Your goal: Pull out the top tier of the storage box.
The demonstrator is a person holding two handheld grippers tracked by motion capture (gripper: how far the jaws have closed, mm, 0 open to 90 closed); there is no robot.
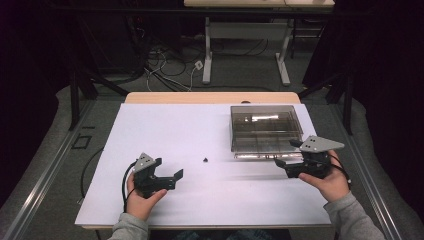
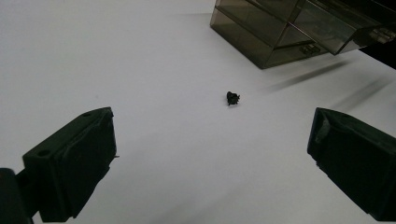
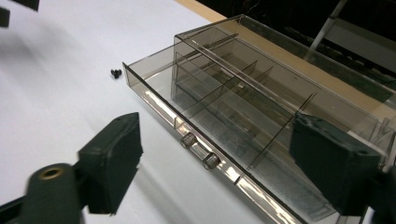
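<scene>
High view: clear box [image 1: 265, 131] at the right rear of the white mat [image 1: 200, 190], its drawer [image 1: 260, 152] pulled out toward the near edge. Small black screw [image 1: 205, 160] alone mid-mat, well apart from both grippers. Left gripper [image 1: 167, 175] near the front left, jaws spread, empty. Right gripper [image 1: 287, 159] just at the drawer front, jaws spread, nothing between them.

Left gripper view: screw [image 2: 232, 98] ahead, between the lines of the wide-open jaws, box [image 2: 289, 28] beyond.

Right gripper view: drawer [image 3: 224, 140] out, dividers bare, two small knobs [image 3: 198, 149] at its front just beyond the parted jaws; screw [image 3: 116, 73] far left.

Risks: tiny screw likely to skid or flip away if pinched off-centre; right jaw could nudge the drawer back in.
</scene>
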